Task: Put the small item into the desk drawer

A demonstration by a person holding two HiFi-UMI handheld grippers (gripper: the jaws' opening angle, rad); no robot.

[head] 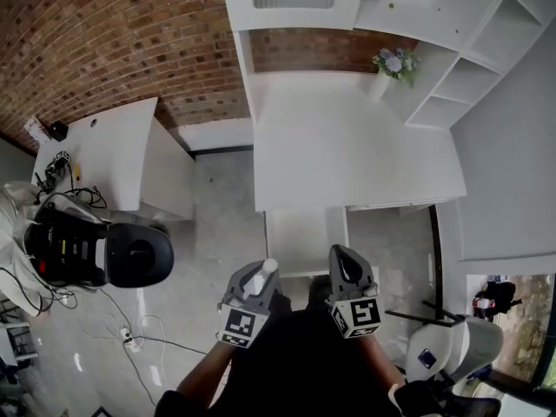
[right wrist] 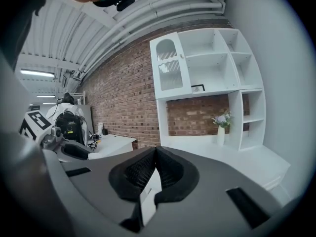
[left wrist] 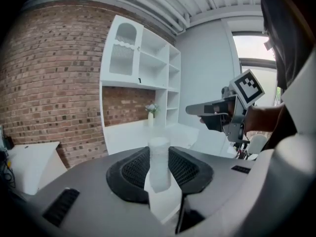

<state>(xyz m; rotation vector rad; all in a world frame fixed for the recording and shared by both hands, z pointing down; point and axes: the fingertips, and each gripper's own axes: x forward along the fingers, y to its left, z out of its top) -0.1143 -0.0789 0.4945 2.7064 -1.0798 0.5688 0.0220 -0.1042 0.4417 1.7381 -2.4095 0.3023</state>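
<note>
In the left gripper view a small white cylindrical bottle (left wrist: 159, 164) stands upright between the mesh pads, and my left gripper (left wrist: 159, 156) is shut on it. The head view shows that gripper (head: 263, 272) low at centre, with the bottle's top (head: 261, 277) poking out. Beside it my right gripper (head: 340, 254) is shut with nothing between its fingers, and its pads meet in the right gripper view (right wrist: 155, 154). Both point toward the white desk (head: 347, 146). A white drawer unit (head: 297, 237) sits under the desk's near edge, and I cannot tell whether it is pulled out.
A vase of flowers (head: 393, 63) stands at the desk's back right, below white wall shelves (head: 469, 76). A second white desk (head: 109, 150) and a black chair (head: 137, 254) are at the left, with cables (head: 130, 333) on the floor. A white chair (head: 447, 346) is at lower right.
</note>
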